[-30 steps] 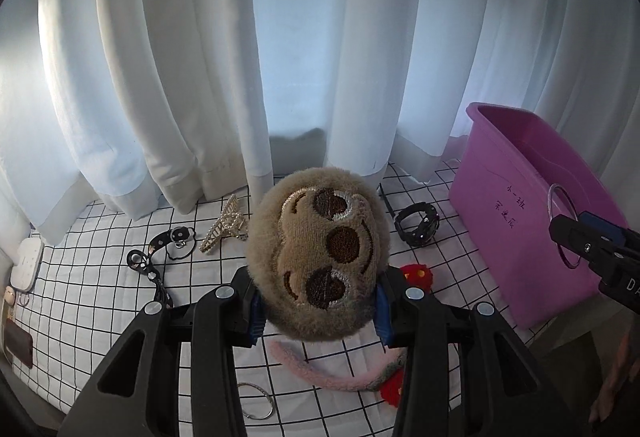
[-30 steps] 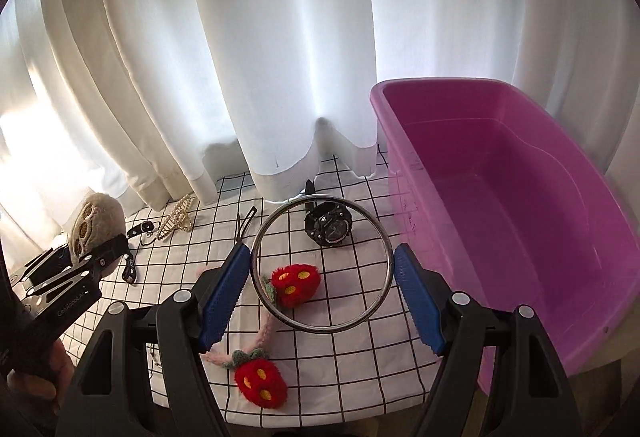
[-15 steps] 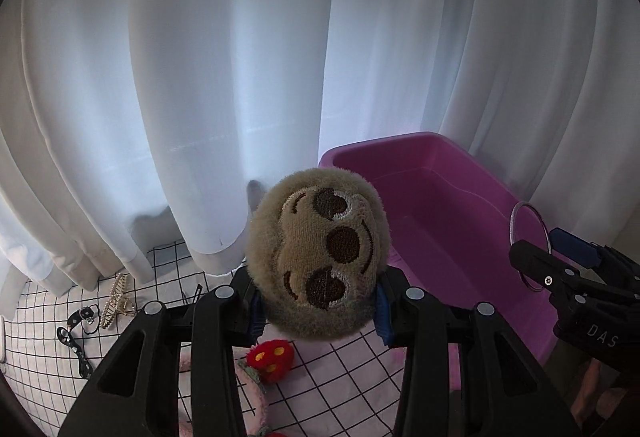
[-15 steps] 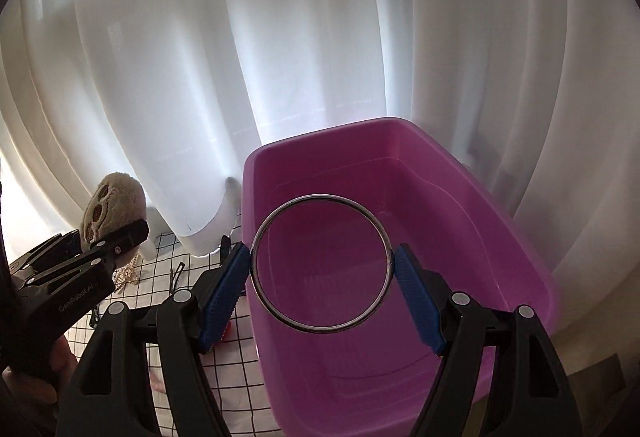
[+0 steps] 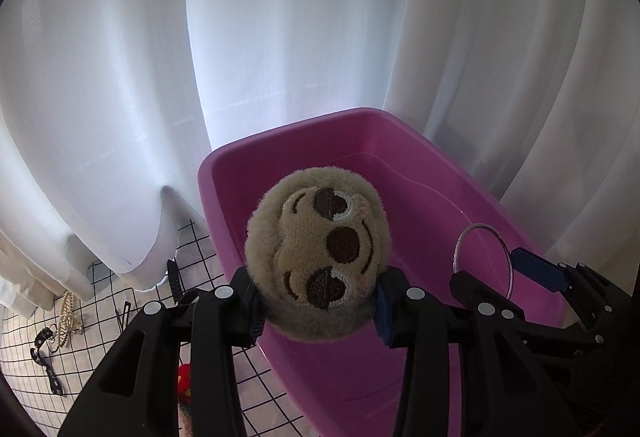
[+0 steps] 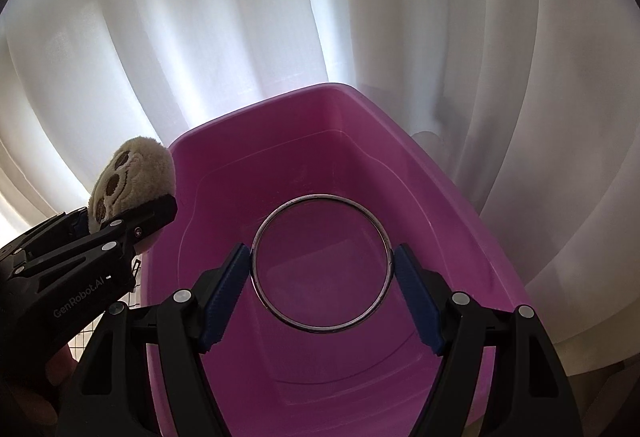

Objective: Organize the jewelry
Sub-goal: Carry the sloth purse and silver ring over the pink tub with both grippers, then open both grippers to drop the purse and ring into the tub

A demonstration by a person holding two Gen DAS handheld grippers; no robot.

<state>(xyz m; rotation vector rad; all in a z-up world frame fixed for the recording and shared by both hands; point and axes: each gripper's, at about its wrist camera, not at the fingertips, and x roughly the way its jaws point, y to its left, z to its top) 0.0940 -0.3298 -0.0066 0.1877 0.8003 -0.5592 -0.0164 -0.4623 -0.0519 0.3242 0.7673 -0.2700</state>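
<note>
Because both grippers hang above the pink bin (image 6: pixel 452 197) with their loads clamped between the fingers, the step in hand is, in my judgement, the carry to the bin, near its end, with the release as the next move.

The white curtain (image 5: pixel 280 37) fills the upper half of both views. Below it the bin stands open, and no item shows on the part of its floor that I can see. In the left wrist view the bin reaches from the centre toward 4 o'clock. In the right wrist view it fills the lower middle.

The left gripper (image 5: pixel 318 301) holds the plush sloth head (image 5: pixel 318 257). Its two fingers press on the sides of the plush, which sits over the near left part of the bin, close to the rim. The right gripper (image 6: pixel 320 277) holds the metal bangle (image 6: pixel 320 263). The blue pads (image 6: pixel 226 289) touch the ring at its left and right sides, so the fingers stand wide apart but are clamped on it. The ring hangs over the middle of the bin.

On the checked cloth (image 5: pixel 224 369), at 8 o'clock in the left wrist view, other pieces lie outside the bin: a gold hair claw (image 5: pixel 68 317), a black strap (image 5: pixel 174 277) and a small black charm (image 5: pixel 44 341).

The next move calls for spreading the fingers of each gripper so that the items fall inside. The plush is close to the rim, so I think it is safer to bring it a little more inward first. The bangle may roll or bounce, so a low release seems better.
</note>
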